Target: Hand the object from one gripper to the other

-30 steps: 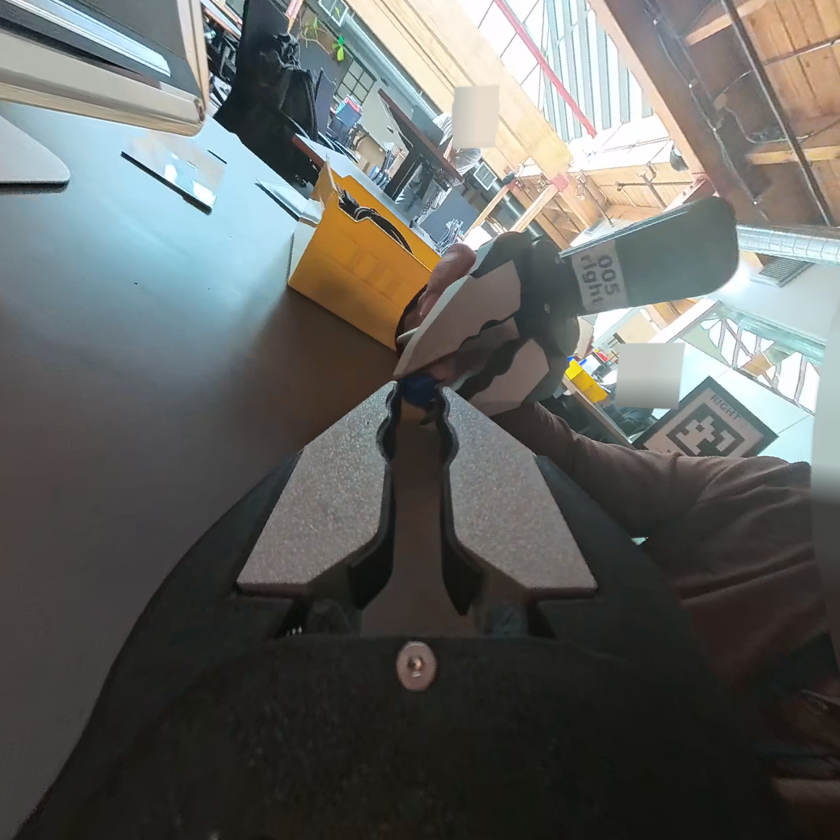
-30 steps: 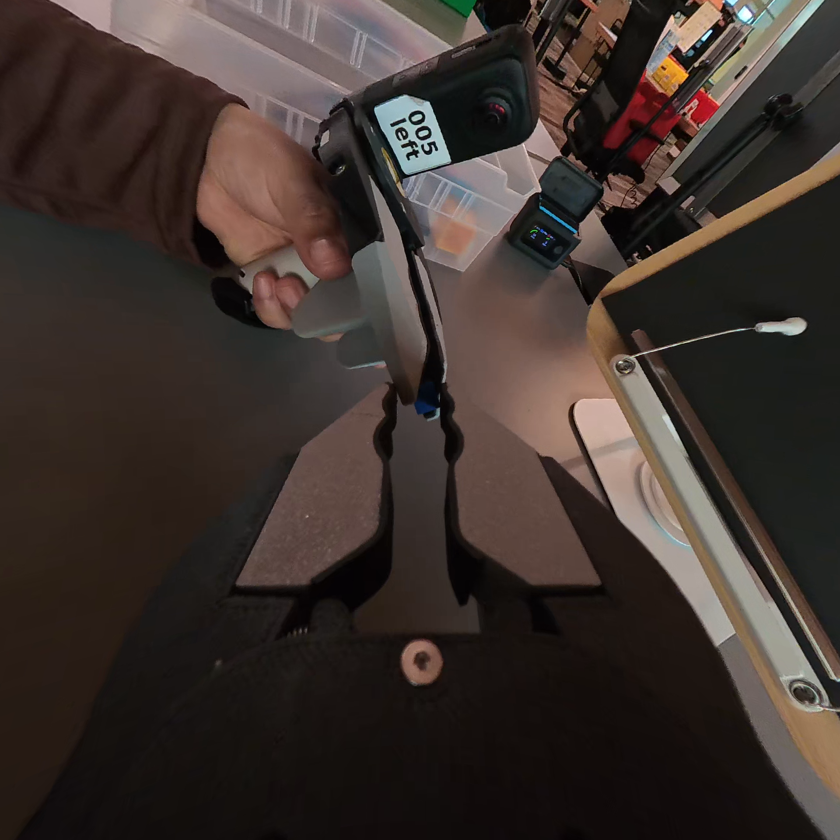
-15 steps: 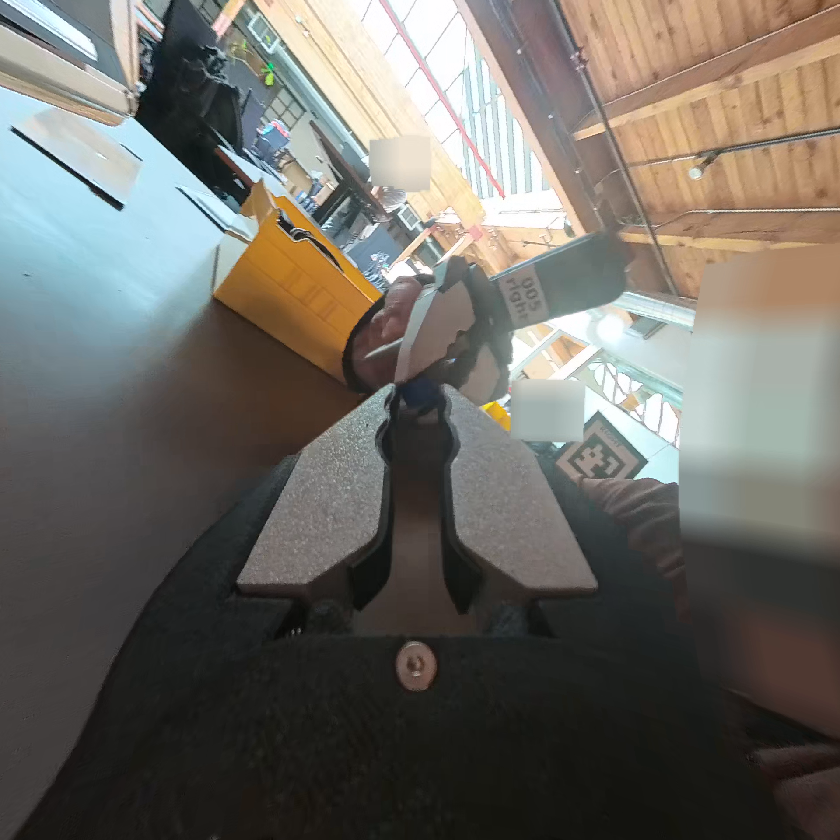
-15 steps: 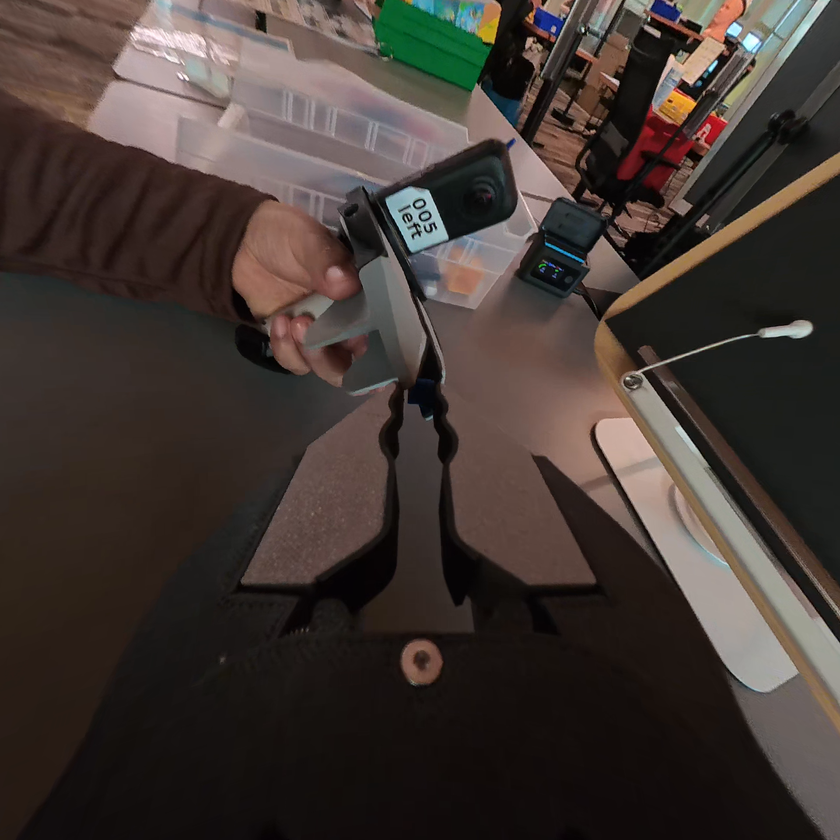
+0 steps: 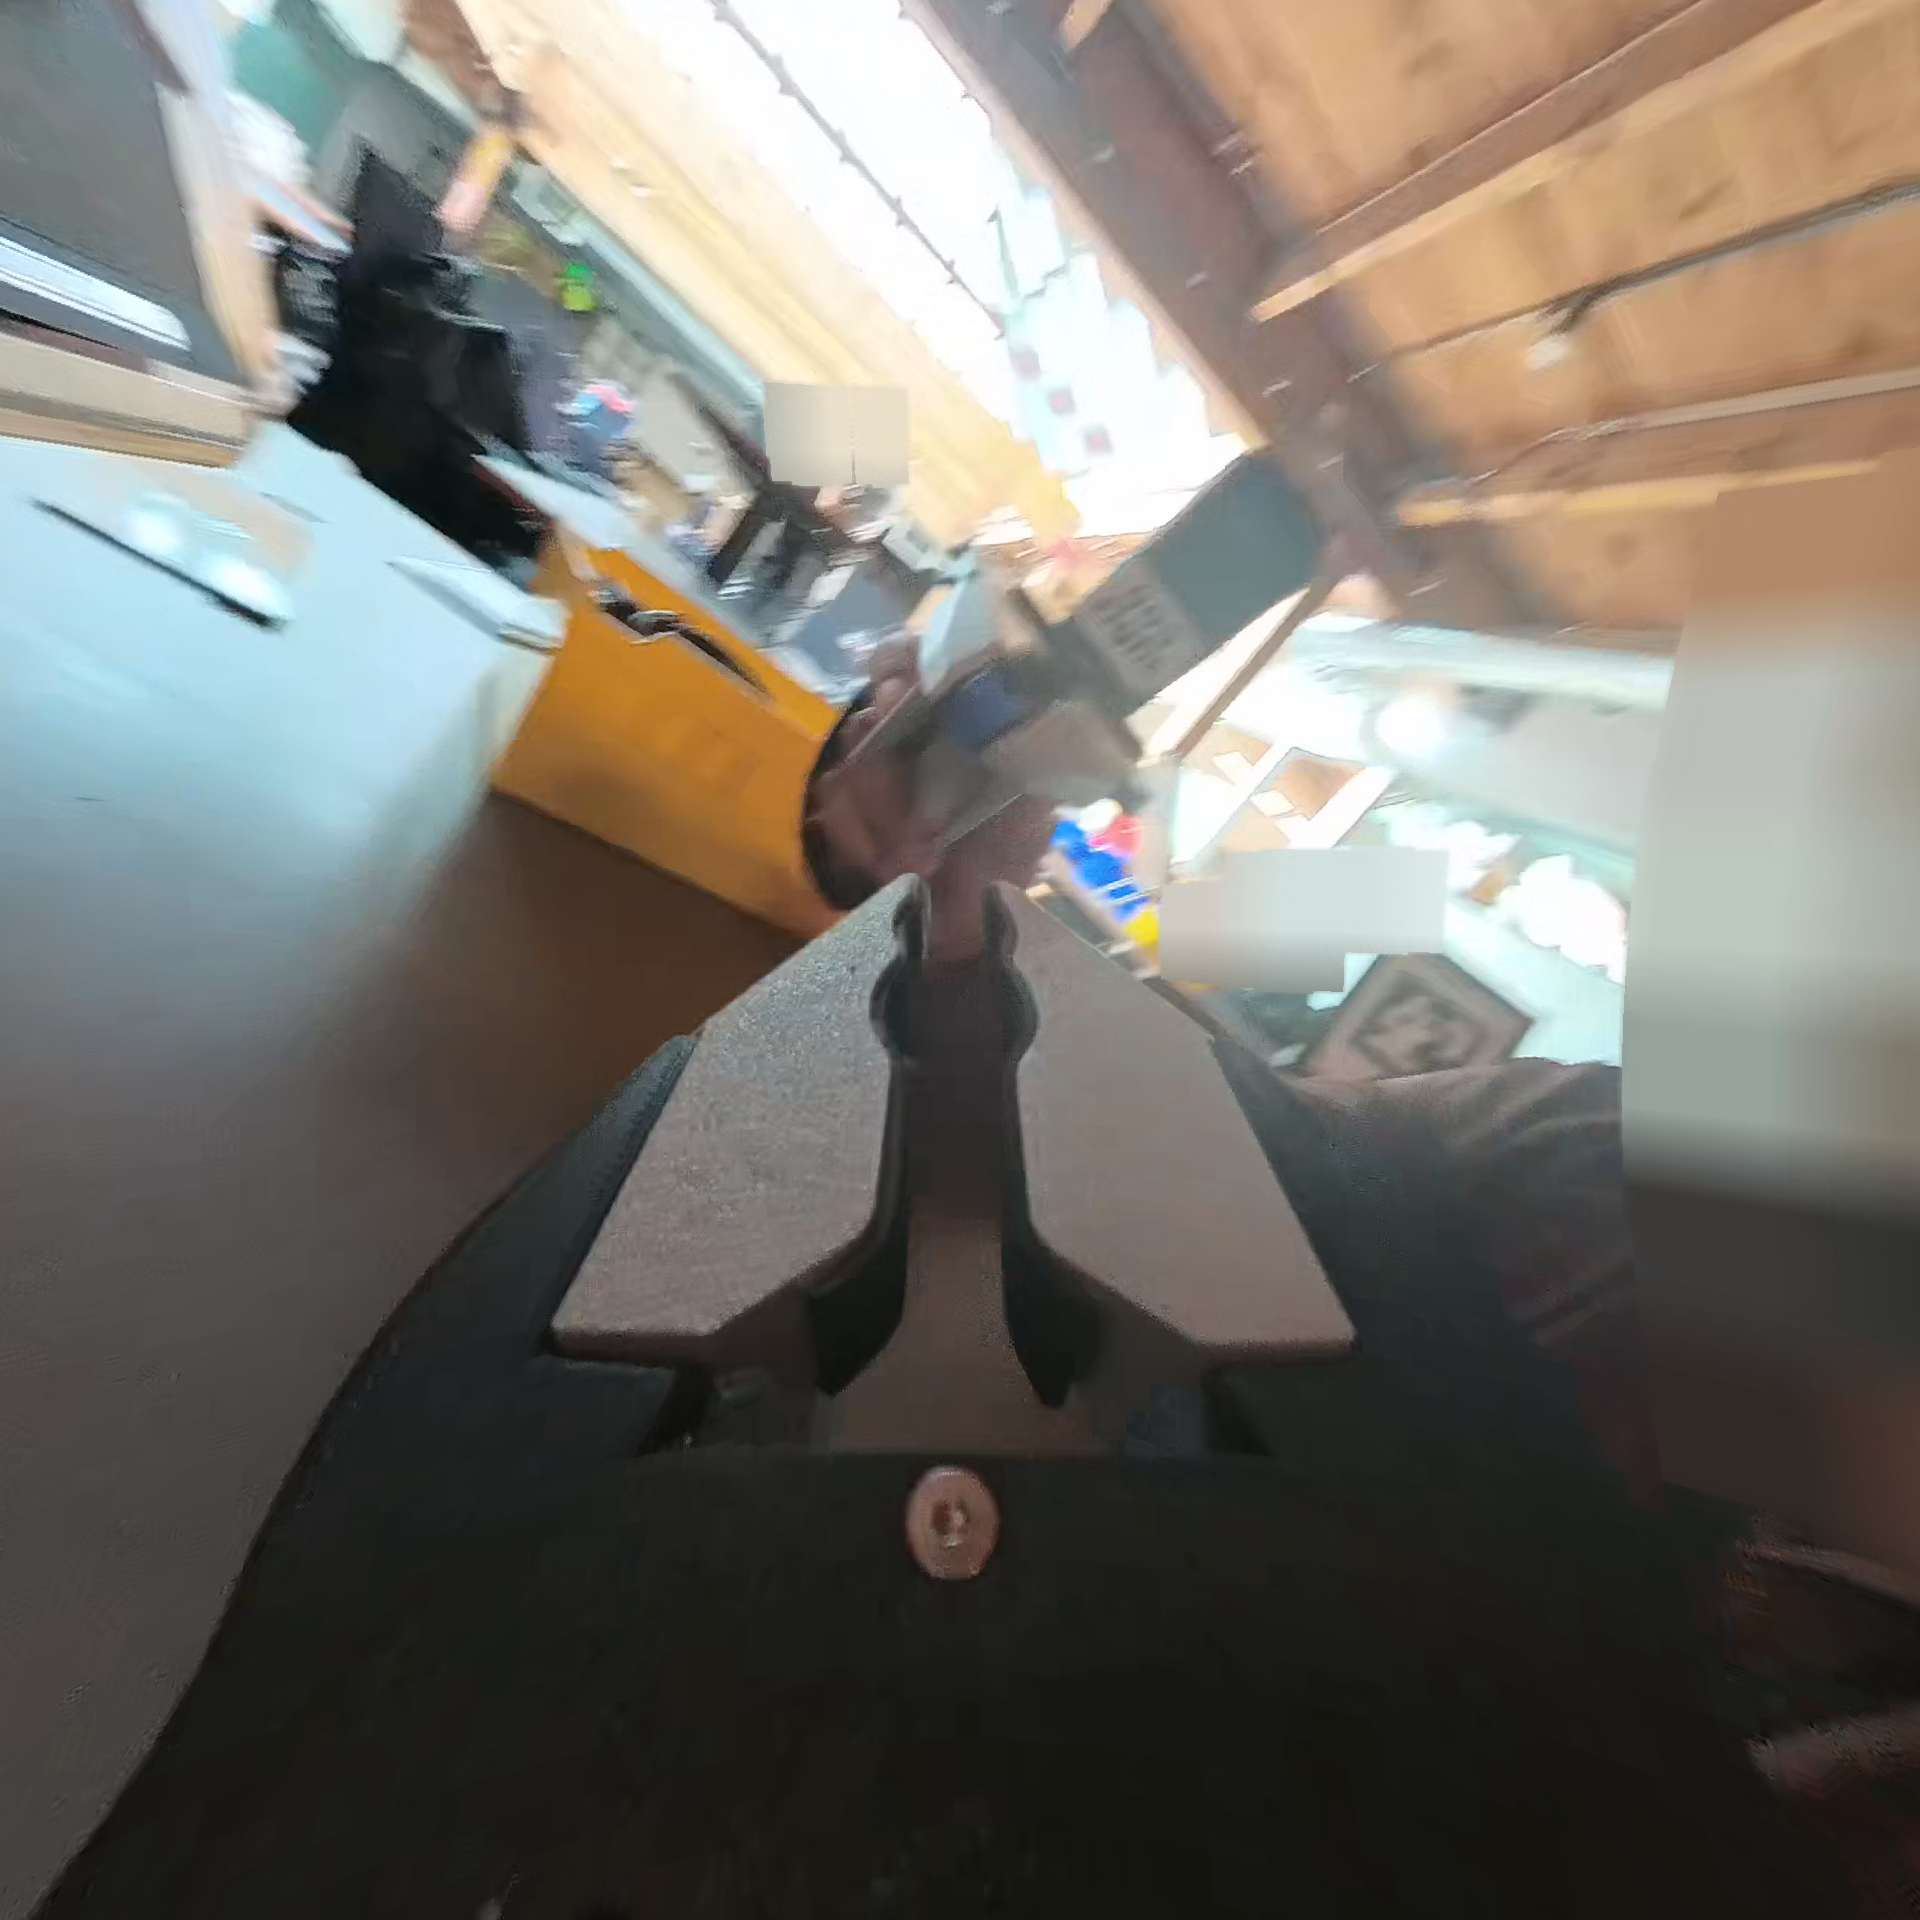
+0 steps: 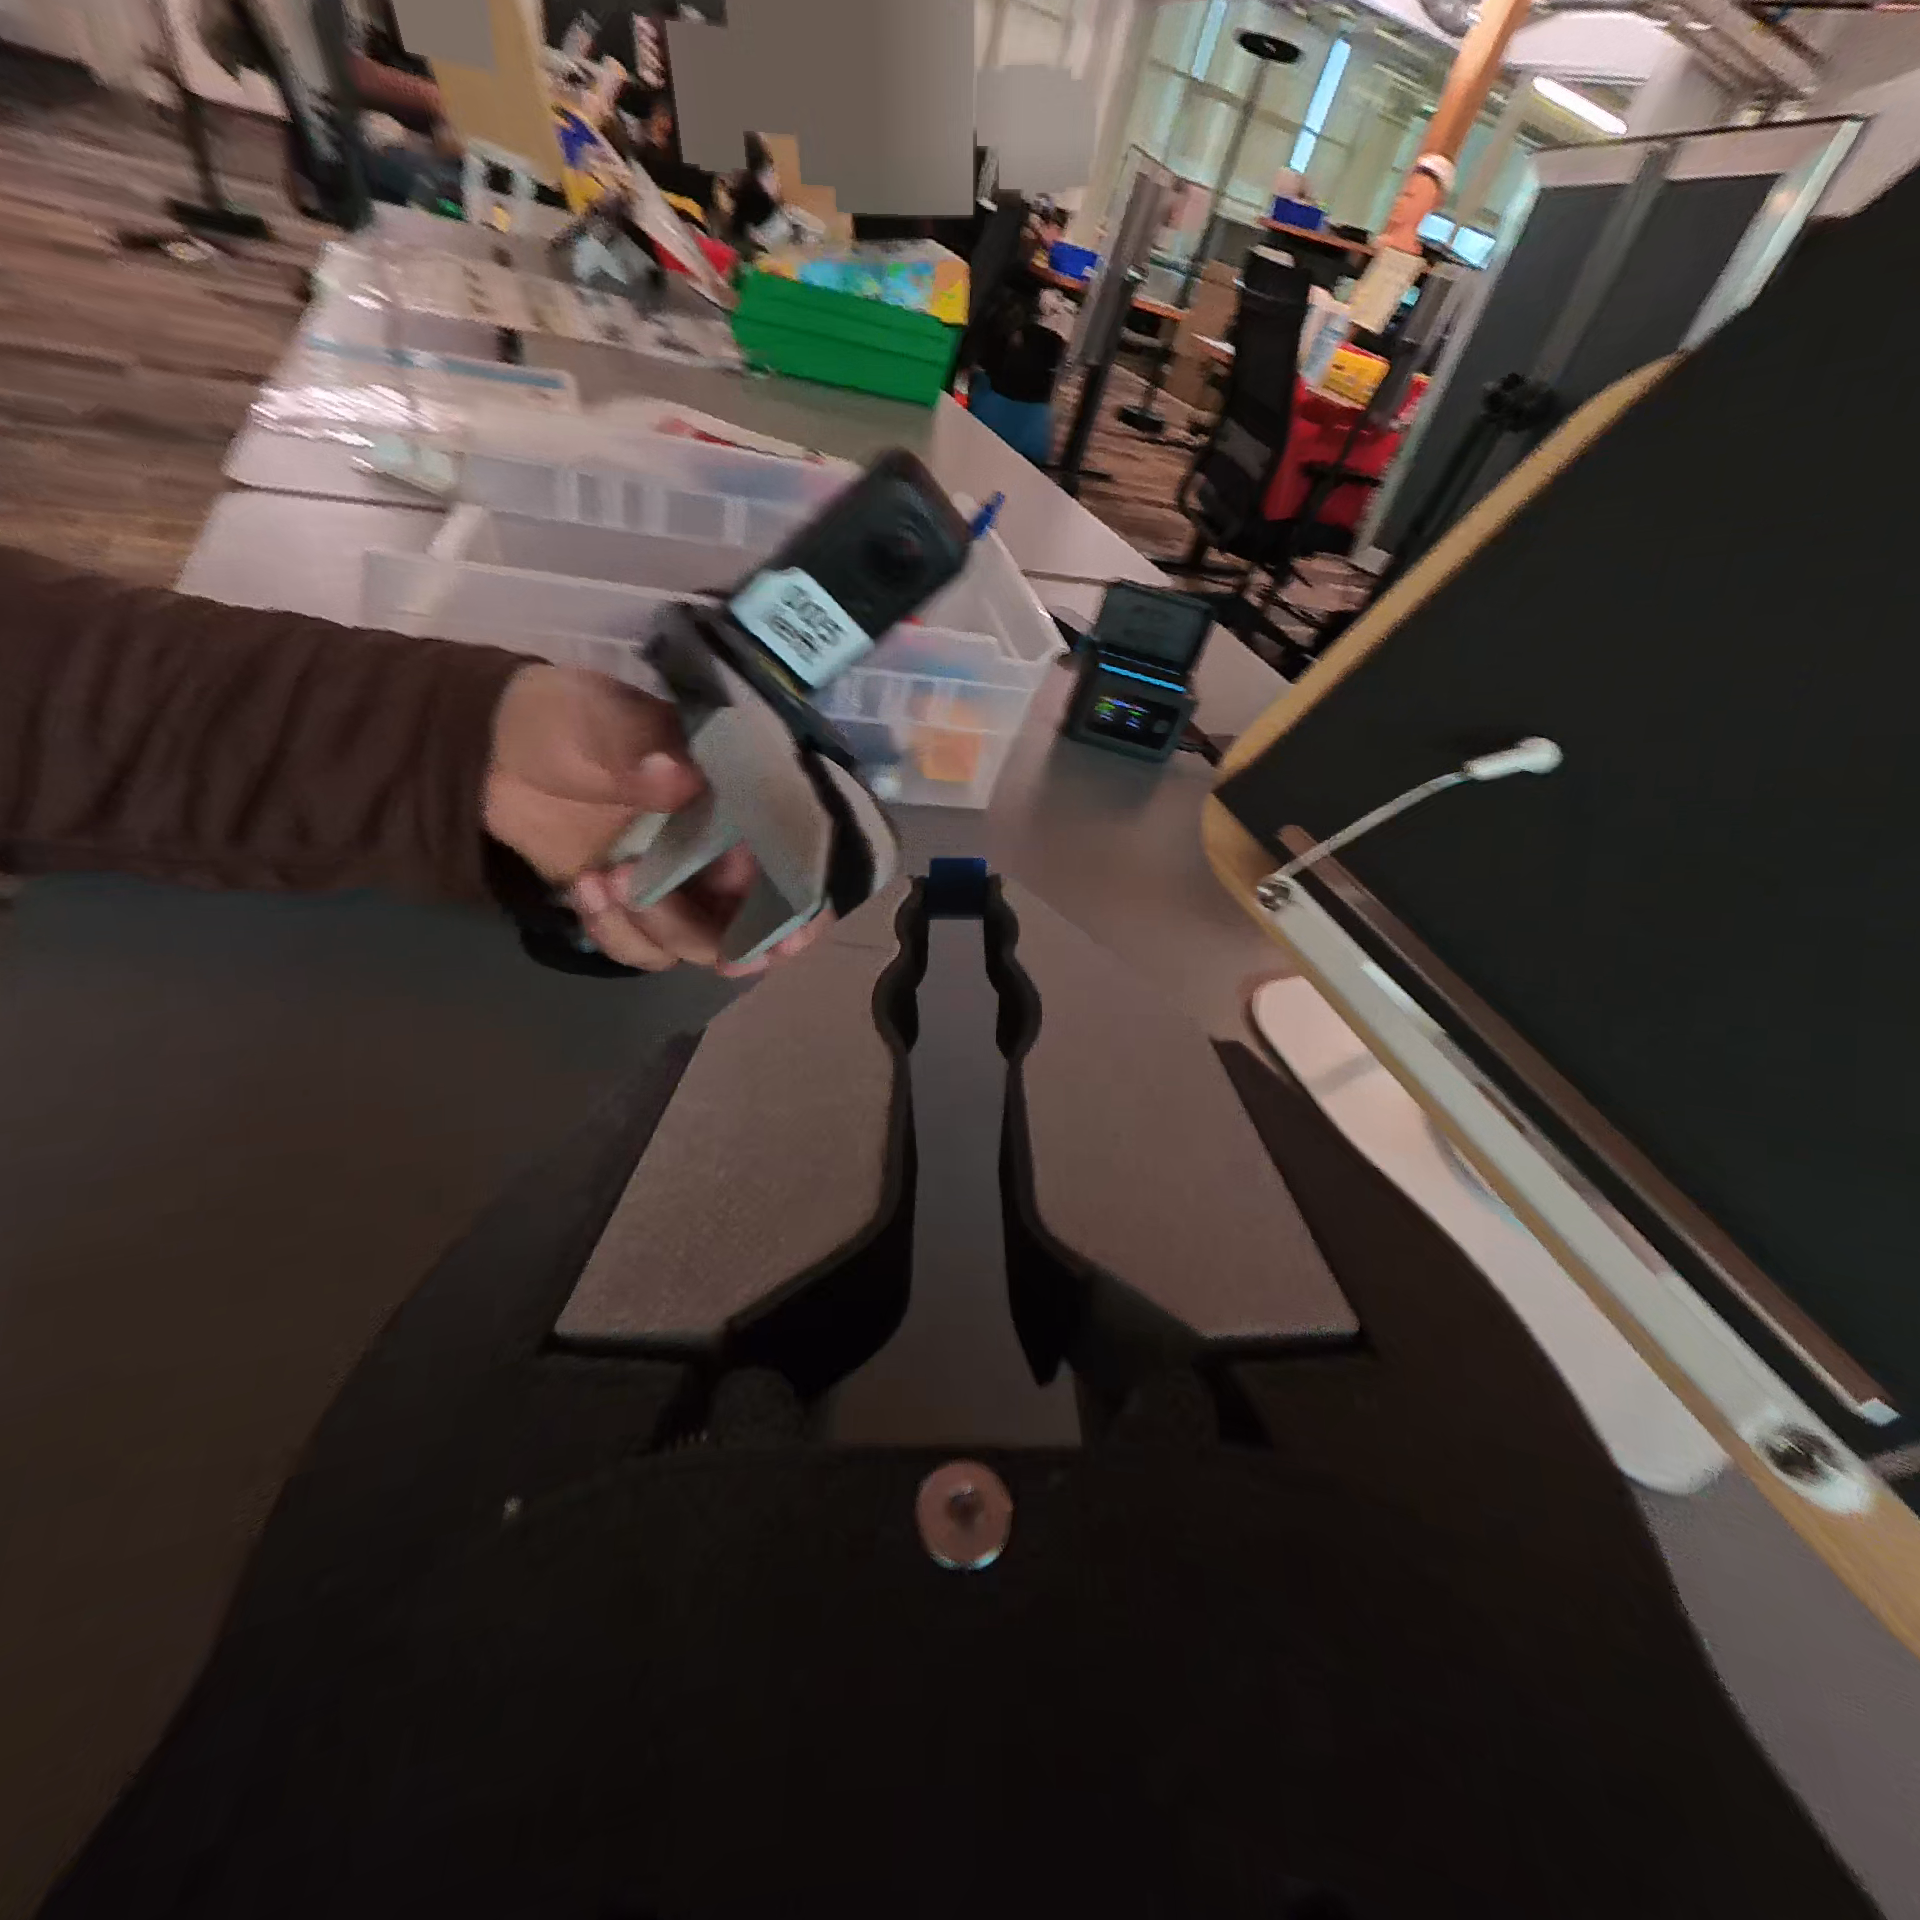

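A small blue object [image 6: 956, 876] is pinched between the fingertips of my right gripper [image 6: 958, 896], held above the dark table [image 6: 260, 1091]. It also shows in the blurred left wrist view [image 5: 992, 715], between the fingers of the right gripper [image 5: 987, 727], which a hand holds well ahead. My left gripper [image 5: 956, 909] has only a narrow gap at its tips and nothing between them. In the right wrist view the left gripper [image 6: 831, 909] is held by a hand just left of the blue object, apart from it.
A yellow box [image 5: 665, 727] stands on the table ahead of the left gripper. Clear plastic organiser trays [image 6: 727, 582] and a small device with a screen [image 6: 1138, 675] sit beyond. A black panel with a wooden edge [image 6: 1558, 727] and a white stand base [image 6: 1340, 1049] are at the right. Both grippers' tips are close together, under 4 cm apart.
The two grippers were tip to tip around the blue object. They have now drawn apart, the right gripper has closed on the object and keeps it, and the left gripper's tips are empty.
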`<control>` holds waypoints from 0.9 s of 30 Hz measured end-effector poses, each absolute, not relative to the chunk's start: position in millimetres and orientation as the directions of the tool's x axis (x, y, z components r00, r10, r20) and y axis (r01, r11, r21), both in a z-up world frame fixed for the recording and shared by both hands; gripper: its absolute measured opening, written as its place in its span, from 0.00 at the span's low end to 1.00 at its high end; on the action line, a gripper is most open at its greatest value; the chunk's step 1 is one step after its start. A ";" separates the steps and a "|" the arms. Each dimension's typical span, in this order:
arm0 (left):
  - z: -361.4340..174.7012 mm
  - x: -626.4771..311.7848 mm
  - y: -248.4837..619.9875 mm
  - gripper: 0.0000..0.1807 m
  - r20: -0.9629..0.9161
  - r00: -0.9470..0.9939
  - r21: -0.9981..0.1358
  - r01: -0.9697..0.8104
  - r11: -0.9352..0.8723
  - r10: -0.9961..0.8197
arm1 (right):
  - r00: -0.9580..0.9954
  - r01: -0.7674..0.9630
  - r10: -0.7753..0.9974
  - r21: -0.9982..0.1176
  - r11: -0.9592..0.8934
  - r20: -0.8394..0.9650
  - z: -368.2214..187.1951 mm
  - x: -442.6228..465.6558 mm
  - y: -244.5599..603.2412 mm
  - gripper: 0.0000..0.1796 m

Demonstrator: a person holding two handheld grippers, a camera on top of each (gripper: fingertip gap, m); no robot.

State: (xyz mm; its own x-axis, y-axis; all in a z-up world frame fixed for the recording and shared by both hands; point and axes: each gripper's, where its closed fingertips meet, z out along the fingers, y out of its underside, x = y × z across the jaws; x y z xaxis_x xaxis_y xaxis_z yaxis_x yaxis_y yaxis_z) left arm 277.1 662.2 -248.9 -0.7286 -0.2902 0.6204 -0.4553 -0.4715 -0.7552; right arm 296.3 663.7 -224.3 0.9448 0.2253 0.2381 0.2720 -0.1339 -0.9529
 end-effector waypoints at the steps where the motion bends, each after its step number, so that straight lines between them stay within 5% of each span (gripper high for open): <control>1: -255.7 281.6 663.1 0.03 0.584 -0.722 -0.796 -0.422 -0.433 -0.371 | 0.952 0.283 0.170 -0.946 -0.158 0.257 -225.5 306.7 664.7 0.04; 11: -294.4 307.1 677.0 0.05 0.339 -0.579 -0.927 -0.338 -0.160 -0.742 | 0.853 -0.048 -0.492 -0.914 -0.403 0.172 -176.5 429.0 558.6 0.04; 16: -301.1 308.1 670.2 0.06 0.291 -0.569 -0.932 -0.351 -0.093 -0.769 | 0.753 -0.363 -0.648 -0.748 -0.555 0.115 -238.5 488.6 483.4 0.04; 18: -301.2 307.6 670.1 0.06 0.286 -0.569 -0.932 -0.351 -0.087 -0.771 | 0.699 -0.448 -0.700 -0.673 -0.589 0.147 -266.9 506.9 461.5 0.21; 27: -298.0 309.7 672.1 0.02 0.293 -0.553 -0.935 -0.334 -0.115 -0.780 | 0.766 -0.282 -0.620 -0.777 -0.563 0.172 -218.2 473.0 530.6 0.29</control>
State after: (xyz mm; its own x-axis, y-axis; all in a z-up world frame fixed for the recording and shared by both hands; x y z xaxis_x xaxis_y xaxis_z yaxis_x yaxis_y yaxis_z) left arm 309.7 672.1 -298.0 -0.5528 -0.7799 0.2934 -0.3343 -0.1150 -0.9354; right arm 473.0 530.6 -218.2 0.7658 -0.6198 0.1716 -0.2816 -0.5631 -0.7769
